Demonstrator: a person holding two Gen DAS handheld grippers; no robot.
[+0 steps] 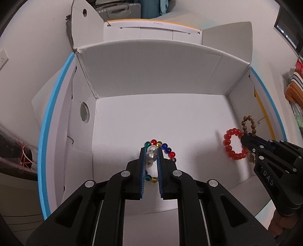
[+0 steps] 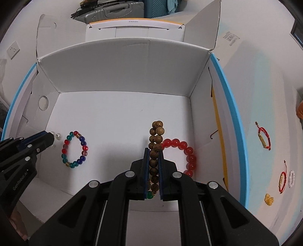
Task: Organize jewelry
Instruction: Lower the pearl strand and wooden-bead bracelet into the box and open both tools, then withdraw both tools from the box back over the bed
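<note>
Both grippers are inside a white cardboard box (image 1: 151,79). My left gripper (image 1: 151,151) is shut on a white pearl piece (image 1: 151,156), held just above a multicoloured bead bracelet (image 1: 167,149) on the box floor; the bracelet also shows in the right wrist view (image 2: 74,149). My right gripper (image 2: 153,151) is shut on a brown wooden bead bracelet (image 2: 155,140), next to a red bead bracelet (image 2: 184,155) on the floor. In the left wrist view the right gripper (image 1: 244,137) holds the wooden beads (image 1: 248,124) over the red bracelet (image 1: 234,143).
Outside the box on the right, on the white surface (image 2: 265,85), lie two red cord bracelets (image 2: 264,137) (image 2: 282,180), a white bead piece (image 2: 291,177) and a yellow piece (image 2: 269,199). The box flaps (image 2: 206,24) stand up at the back. Suitcases (image 2: 113,9) are behind.
</note>
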